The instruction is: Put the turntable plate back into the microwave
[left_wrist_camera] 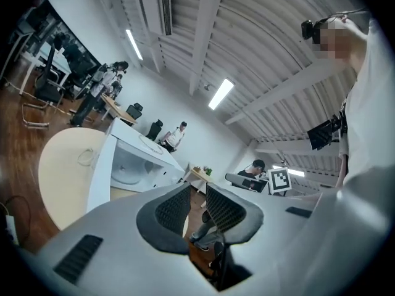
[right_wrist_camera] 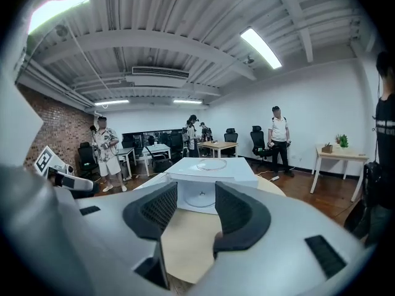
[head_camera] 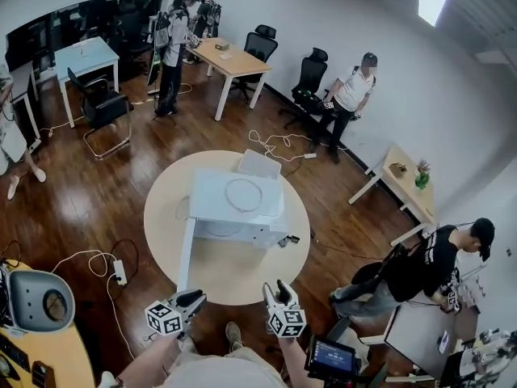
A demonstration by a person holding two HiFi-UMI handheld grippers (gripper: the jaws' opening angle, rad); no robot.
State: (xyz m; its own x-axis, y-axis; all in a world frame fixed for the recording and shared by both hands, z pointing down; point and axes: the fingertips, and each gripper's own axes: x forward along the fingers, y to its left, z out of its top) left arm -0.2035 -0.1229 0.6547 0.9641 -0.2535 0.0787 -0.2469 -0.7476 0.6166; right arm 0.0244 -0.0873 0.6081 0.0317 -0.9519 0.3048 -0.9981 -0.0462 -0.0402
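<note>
Wood-floored office, round table [head_camera: 234,273] at its middle. Nearest, short of the microwave [head_camera: 234,200] and just off the table's near edge: left gripper [head_camera: 191,300], jaws apart, clasping nothing. Just beside it, right gripper [head_camera: 275,289], likewise spread and empty, facing the microwave's open front. Next, on the table, the microwave itself: white, with its door [head_camera: 186,253] standing open on its left, reaching toward the grippers. Flat on the microwave's top, plate [head_camera: 242,194], clear and round, outside the cavity. Right behind the microwave, a white flat object [head_camera: 260,164], touching it or not, cannot tell. Farther behind the microwave, a wooden desk [head_camera: 230,59], black chairs [head_camera: 311,75] and standing people [head_camera: 174,47]. Well right of the microwave, another person [head_camera: 428,265] bent beside a desk.
</note>
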